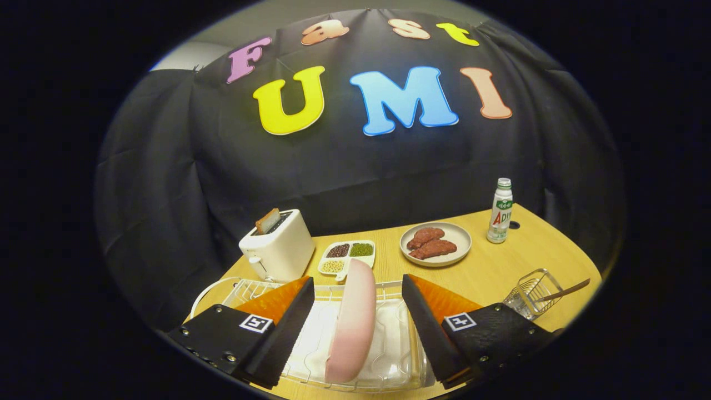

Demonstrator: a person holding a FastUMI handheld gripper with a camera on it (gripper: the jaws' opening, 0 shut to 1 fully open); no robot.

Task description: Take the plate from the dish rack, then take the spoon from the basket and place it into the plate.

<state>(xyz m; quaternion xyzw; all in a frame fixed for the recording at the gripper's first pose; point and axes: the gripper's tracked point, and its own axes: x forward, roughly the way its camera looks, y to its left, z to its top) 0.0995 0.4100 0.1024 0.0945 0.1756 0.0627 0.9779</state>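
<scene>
A pink plate (pixel 351 322) stands on edge in the white wire dish rack (pixel 389 355) on the wooden table. My gripper (pixel 358 289) is open, one finger on each side of the plate with a gap on both sides. A clear wire basket (pixel 530 294) sits off to the right of the right finger, and a spoon (pixel 564 291) leans in it with its handle sticking out to the right.
Beyond the rack stand a white toaster (pixel 278 253) with a slice of bread, a small divided tray of beans (pixel 347 256), a beige plate with meat pieces (pixel 436 243) and a white drink bottle (pixel 500 211). Bare table lies between that plate and the basket.
</scene>
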